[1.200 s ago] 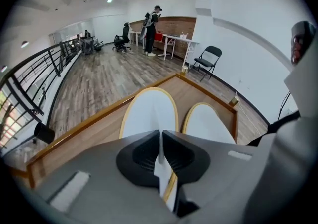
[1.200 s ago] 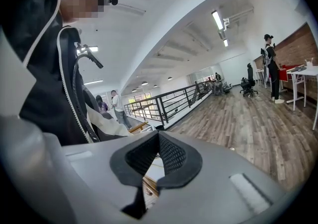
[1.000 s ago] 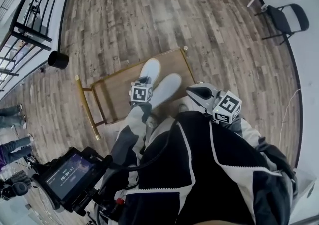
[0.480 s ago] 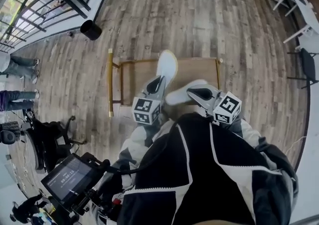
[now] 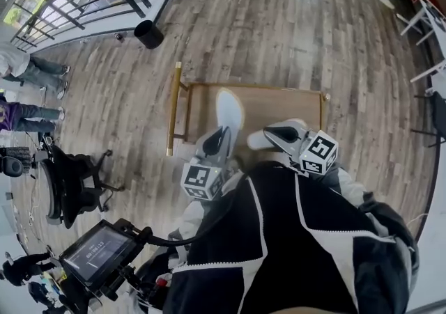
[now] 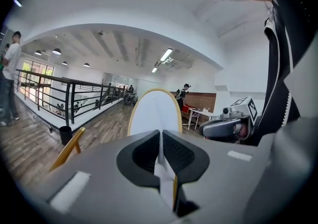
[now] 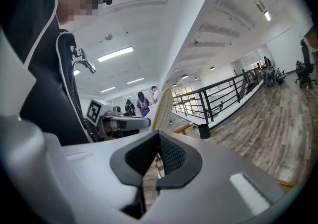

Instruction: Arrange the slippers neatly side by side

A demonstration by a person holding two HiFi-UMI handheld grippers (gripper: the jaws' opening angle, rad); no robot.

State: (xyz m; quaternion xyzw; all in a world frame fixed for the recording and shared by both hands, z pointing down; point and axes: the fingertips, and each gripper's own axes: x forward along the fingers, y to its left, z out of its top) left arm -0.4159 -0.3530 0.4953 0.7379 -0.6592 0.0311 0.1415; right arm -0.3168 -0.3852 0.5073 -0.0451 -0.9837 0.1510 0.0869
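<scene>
The left gripper's fingers are clamped on one slipper's thin edge, lifting it above the desk. The right gripper is closed and empty, with the other slipper on the desk beside it. The slippers look light, soft and floppy, so they are best pinched at the rim. No readable brand.

Head view looks steeply down at the table; gripper views (near it) face level, sharing the slipper.

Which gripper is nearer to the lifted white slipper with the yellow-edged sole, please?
Left. The left gripper is shut on the near end of the white slipper; the right gripper, shut on nothing, is apart from it, to its right.
</scene>
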